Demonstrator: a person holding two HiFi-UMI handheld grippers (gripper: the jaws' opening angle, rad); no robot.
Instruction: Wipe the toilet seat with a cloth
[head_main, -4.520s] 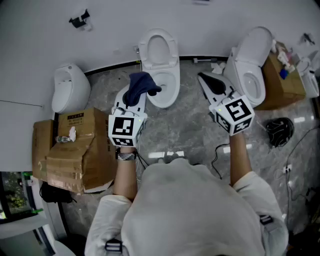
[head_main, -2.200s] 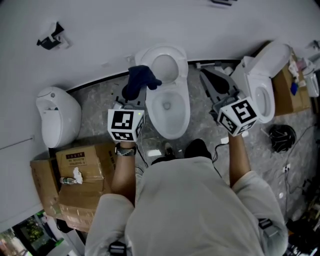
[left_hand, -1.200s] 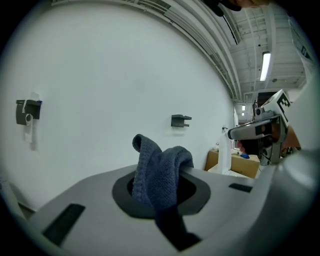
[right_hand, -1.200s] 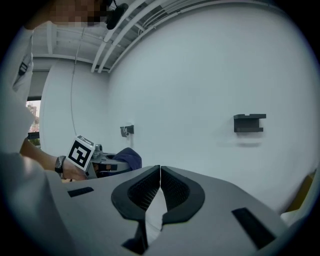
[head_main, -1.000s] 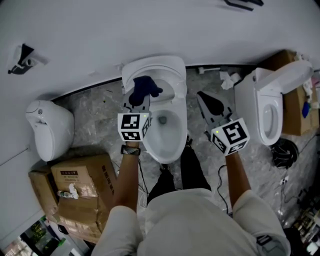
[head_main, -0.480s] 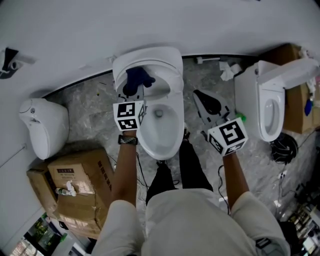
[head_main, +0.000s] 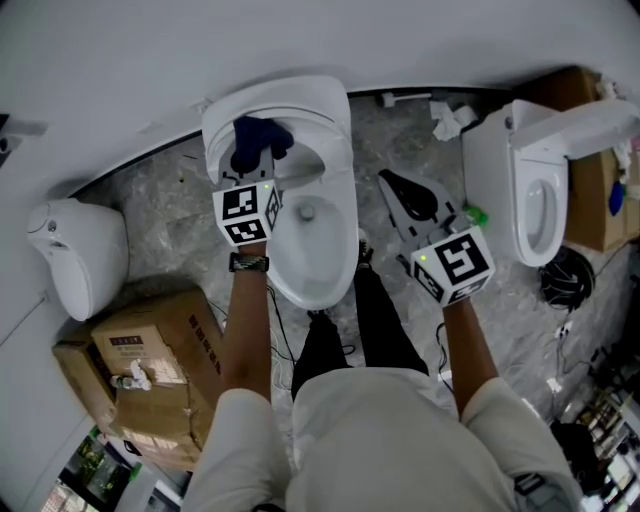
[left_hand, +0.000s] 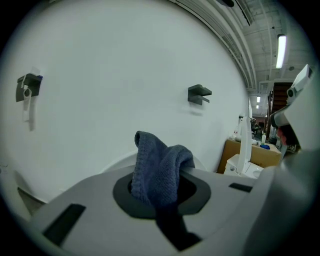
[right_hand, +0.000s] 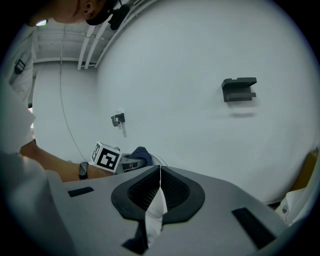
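Nearest, the right gripper (head_main: 398, 192) hangs beside the bowl, jaws together and empty. Further on, the left gripper (head_main: 248, 175) clamps the dark blue knitted cloth (head_main: 256, 140) over the back of the white oval toilet seat (head_main: 343, 215). Wiping looks about to begin: next, press down and sweep along the rim.

The head view looks steeply down over the toilet (head_main: 320, 250). Each gripper view rides low, facing the white wall (left_hand: 125, 60) that both share.
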